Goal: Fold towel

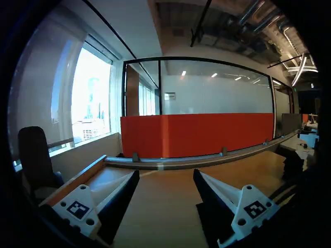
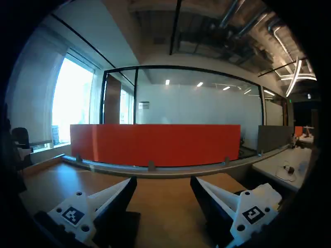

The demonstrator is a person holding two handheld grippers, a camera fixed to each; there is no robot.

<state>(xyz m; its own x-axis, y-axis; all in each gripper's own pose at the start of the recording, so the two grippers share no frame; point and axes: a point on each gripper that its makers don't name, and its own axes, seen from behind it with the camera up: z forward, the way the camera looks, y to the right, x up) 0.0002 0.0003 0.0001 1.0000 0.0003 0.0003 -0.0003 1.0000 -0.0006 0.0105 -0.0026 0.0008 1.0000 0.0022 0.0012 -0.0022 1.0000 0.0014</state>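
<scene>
The left gripper [image 1: 165,186] and right gripper [image 2: 163,188] are held open above the wooden desk [image 1: 165,223]. A dark patch, possibly the towel [image 2: 133,231], is seen lying by the desk's near edge.

No words, brands or numbers can be read anywhere. In the left gripper view a small white rectangular notice [image 1: 169,96] hangs on the frosted glass partition wall [image 1: 215,95] at twelve o'clock, too small to make out, and it shows again at eleven o'clock in the right gripper view. Square black-and-white coded markers [image 1: 77,209] sit on the white plastic fingers [image 1: 225,190] at seven and five o'clock, carrying patterns, not letters.
</scene>
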